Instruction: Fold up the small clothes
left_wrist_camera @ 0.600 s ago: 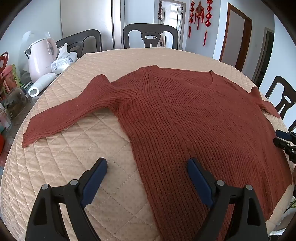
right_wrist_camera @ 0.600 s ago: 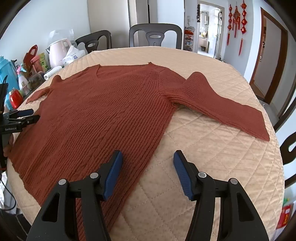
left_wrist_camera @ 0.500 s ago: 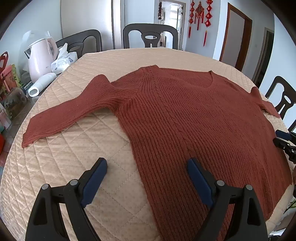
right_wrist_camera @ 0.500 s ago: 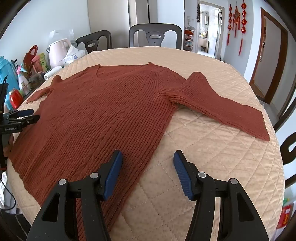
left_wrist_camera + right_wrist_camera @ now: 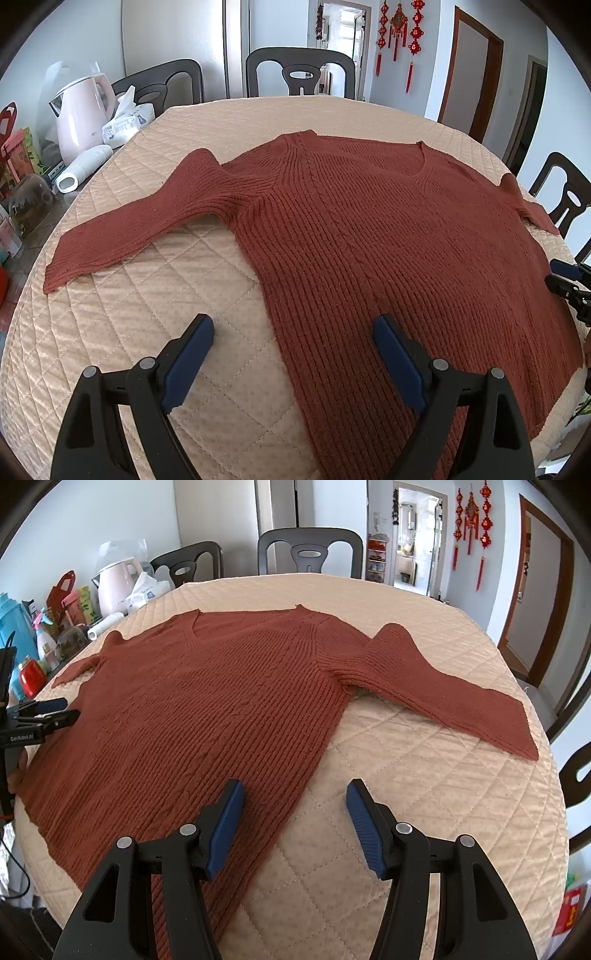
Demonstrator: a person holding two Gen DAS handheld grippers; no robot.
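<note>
A rust-red knitted sweater [image 5: 369, 236] lies flat and spread out on the round table, both sleeves stretched out to the sides; it also shows in the right wrist view [image 5: 207, 716]. My left gripper [image 5: 293, 354] is open and empty, hovering over the sweater's left side edge near the hem. My right gripper [image 5: 295, 812] is open and empty, hovering over the sweater's right side edge near the hem. Each gripper shows at the edge of the other's view: the right gripper [image 5: 565, 280] and the left gripper [image 5: 44, 712].
The table carries a beige quilted cover [image 5: 122, 317]. At its left side stand a pink kettle [image 5: 81, 118], a tissue pack [image 5: 125, 122], a white cylinder [image 5: 83, 173] and several bottles [image 5: 33, 653]. Dark chairs [image 5: 301, 74] surround the table.
</note>
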